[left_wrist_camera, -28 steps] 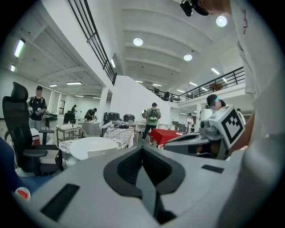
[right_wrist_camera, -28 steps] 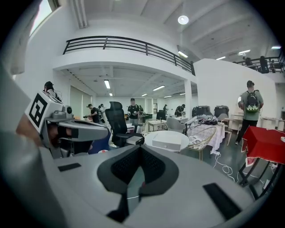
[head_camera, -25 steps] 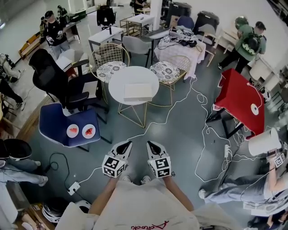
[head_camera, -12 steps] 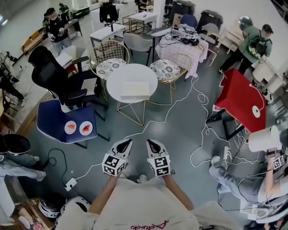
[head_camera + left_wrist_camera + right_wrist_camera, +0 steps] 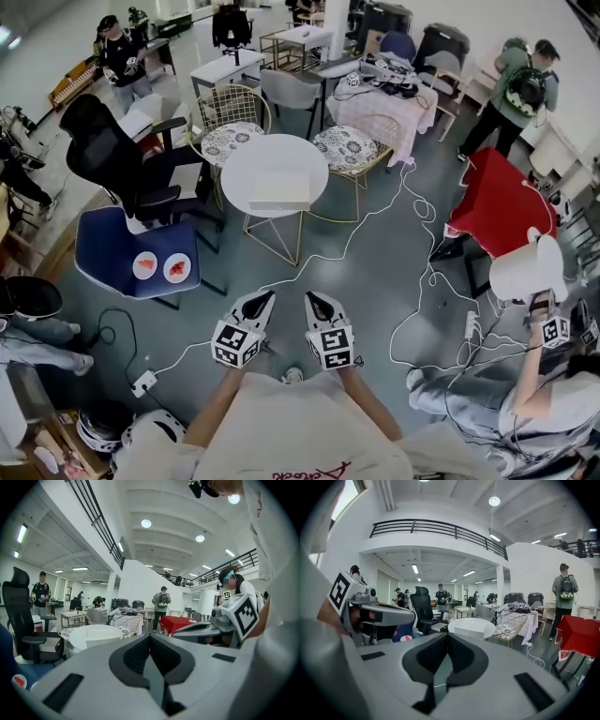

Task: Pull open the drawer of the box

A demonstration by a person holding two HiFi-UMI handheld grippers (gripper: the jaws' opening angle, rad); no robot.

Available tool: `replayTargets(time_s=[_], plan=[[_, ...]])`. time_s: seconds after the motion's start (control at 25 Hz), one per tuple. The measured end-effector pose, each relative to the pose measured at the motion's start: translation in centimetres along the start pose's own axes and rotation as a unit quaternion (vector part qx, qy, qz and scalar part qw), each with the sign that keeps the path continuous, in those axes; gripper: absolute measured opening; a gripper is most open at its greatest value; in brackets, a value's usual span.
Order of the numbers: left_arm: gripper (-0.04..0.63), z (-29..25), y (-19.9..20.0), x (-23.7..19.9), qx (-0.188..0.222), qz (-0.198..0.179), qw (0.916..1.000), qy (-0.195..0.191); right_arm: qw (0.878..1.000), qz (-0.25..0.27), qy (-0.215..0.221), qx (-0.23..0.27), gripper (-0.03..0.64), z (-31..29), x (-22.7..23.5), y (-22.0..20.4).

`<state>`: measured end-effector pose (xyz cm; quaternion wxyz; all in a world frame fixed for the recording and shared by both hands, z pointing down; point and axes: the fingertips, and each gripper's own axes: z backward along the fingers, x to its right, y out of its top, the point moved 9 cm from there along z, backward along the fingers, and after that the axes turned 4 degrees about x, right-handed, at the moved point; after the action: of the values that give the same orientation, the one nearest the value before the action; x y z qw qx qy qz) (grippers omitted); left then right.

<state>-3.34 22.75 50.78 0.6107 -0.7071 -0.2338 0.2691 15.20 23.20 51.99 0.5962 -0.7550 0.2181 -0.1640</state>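
The white box lies flat on a round white table, well ahead of me across the grey floor. In the right gripper view the box shows on the table just above my jaws. In the left gripper view I see only the table. My left gripper and right gripper are held side by side low in the head view, both pointing at the table and far short of it. Both are shut with nothing between the pads.
A blue chair with two plates stands at the left, a black office chair behind it. Wire chairs flank the table. White cables trail over the floor. A red table and a seated person are at the right.
Both grippers have edged slightly forward toward the table, still shut. The person at the right with the white cylinder has shifted.
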Motion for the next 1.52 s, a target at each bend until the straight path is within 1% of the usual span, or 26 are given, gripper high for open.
replayTargets(time_s=[0.36,0.72,0.92,1.12,1.36,1.52], plan=[[0.012,-1.6,0.0,-2.1,0.006,0.000,1.0000,0.005,1.000,0.005,0.004,-0.004,0.015,-2.6,1.1,-0.1],[0.012,-4.1,-0.4,-6.8,0.005,0.011,0.9999,0.008,1.000,0.011,0.008,-0.013,0.015,-7.8,2.4,0.6],[0.012,-6.1,-0.5,-10.8,0.002,0.016,0.9999,0.000,1.000,0.011,0.006,-0.021,0.015,-12.1,2.7,0.9],[0.012,-8.6,0.3,-15.7,-0.001,0.021,0.9997,-0.009,0.999,0.013,0.000,-0.032,0.015,-17.0,3.4,2.2],[0.012,-11.4,1.9,-22.1,-0.005,0.026,0.9994,-0.024,0.999,0.012,-0.013,-0.036,0.015,-23.7,4.2,5.0],[0.012,-13.4,3.1,-26.8,-0.009,0.026,0.9989,-0.037,0.999,0.010,-0.031,-0.032,0.015,-28.5,5.0,7.1]])
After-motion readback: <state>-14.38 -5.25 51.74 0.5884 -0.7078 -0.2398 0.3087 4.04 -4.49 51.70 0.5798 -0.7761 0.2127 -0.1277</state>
